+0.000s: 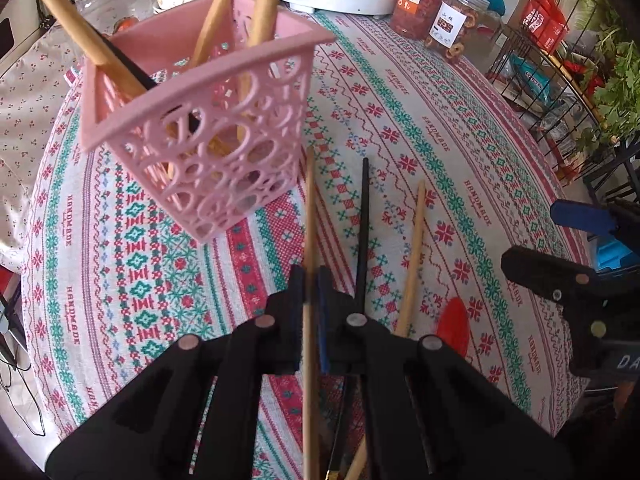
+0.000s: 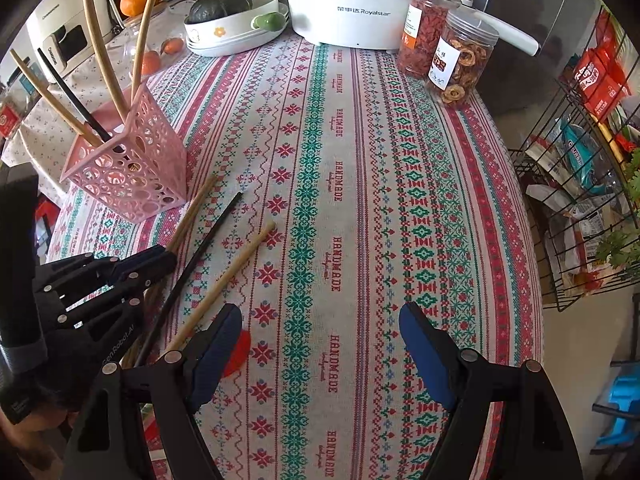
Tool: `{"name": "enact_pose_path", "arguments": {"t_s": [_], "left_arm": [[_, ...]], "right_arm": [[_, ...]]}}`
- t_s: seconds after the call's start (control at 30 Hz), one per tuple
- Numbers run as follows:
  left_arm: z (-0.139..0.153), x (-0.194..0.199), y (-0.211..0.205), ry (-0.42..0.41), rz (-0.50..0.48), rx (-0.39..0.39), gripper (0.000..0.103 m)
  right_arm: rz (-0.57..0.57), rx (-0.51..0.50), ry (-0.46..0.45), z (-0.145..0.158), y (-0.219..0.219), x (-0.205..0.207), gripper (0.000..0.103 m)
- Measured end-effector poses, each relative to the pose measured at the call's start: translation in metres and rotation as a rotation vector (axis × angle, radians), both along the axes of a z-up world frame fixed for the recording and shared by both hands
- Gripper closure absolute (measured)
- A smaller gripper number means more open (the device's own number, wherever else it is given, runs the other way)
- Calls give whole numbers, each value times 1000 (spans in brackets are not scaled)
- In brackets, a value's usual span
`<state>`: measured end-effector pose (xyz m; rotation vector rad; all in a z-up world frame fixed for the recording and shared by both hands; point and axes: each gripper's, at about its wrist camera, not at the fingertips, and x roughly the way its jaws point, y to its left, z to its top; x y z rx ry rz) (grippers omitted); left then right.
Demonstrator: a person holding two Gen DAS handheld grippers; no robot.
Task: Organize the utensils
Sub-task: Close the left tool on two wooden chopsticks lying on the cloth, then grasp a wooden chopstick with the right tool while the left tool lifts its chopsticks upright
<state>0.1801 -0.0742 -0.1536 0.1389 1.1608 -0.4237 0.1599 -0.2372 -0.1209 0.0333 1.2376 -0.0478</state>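
A pink openwork basket [image 1: 200,140] [image 2: 132,176] stands on the patterned tablecloth, with several wooden chopsticks and a black one leaning in it. My left gripper [image 1: 311,280] [image 2: 162,258] is shut on a wooden chopstick [image 1: 309,208] [image 2: 196,204] whose far tip points toward the basket. Just right of it, a black chopstick [image 1: 364,220] [image 2: 208,236] and another wooden chopstick [image 1: 414,248] [image 2: 236,268] lie loose on the cloth. My right gripper [image 2: 320,312] [image 1: 530,236] hovers open over bare cloth to their right, with nothing between its blue pads.
A white cooker [image 2: 348,4], two clear jars of dried fruit [image 2: 460,60] and a dish holding a dark squash [image 2: 228,24] line the table's far edge. A black wire rack [image 2: 580,200] of packets stands off the right side. A red patch [image 2: 236,352] shows near the front.
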Motion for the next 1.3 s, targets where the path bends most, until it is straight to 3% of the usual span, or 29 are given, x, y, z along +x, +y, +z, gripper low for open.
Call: {"name": "enact_pose_path", "arguments": {"t_s": [0.4, 0.5, 0.57, 0.6, 0.73, 0.8, 0.87, 0.9, 1.03, 1.13, 1.23, 1.3], "left_arm": [[2, -20, 67, 130, 25, 0, 97], [6, -18, 77, 99, 37, -18, 82], [9, -13, 75, 74, 49, -33, 65], [9, -10, 73, 67, 50, -35, 65], [-2, 3, 59, 68, 82, 4, 65], [-4, 4, 56, 57, 95, 23, 73], [-5, 6, 51, 60, 97, 49, 93], [-5, 7, 50, 60, 102, 42, 93], [-3, 4, 55, 56, 107, 32, 93], [3, -1, 65, 34, 125, 6, 93], [18, -11, 72, -17, 143, -14, 93], [30, -17, 77, -57, 143, -27, 93]], "right_arm": [[-20, 79, 84, -33, 29, 33, 21], [-37, 81, 90, -38, 36, 39, 22], [-53, 83, 95, -43, 40, 42, 22], [-62, 80, 99, -46, 41, 44, 22], [-69, -10, 80, -50, 59, 48, 32], [-81, -5, 73, -49, 66, 48, 40], [-88, 2, 64, -48, 71, 48, 53], [-92, 5, 57, -47, 73, 47, 56], [-112, 35, 24, -43, 69, 40, 86], [-107, 118, 2, -41, 56, 37, 91], [-125, 329, -1, -45, 32, 35, 95], [-130, 405, -23, -43, 24, 31, 95]]}}
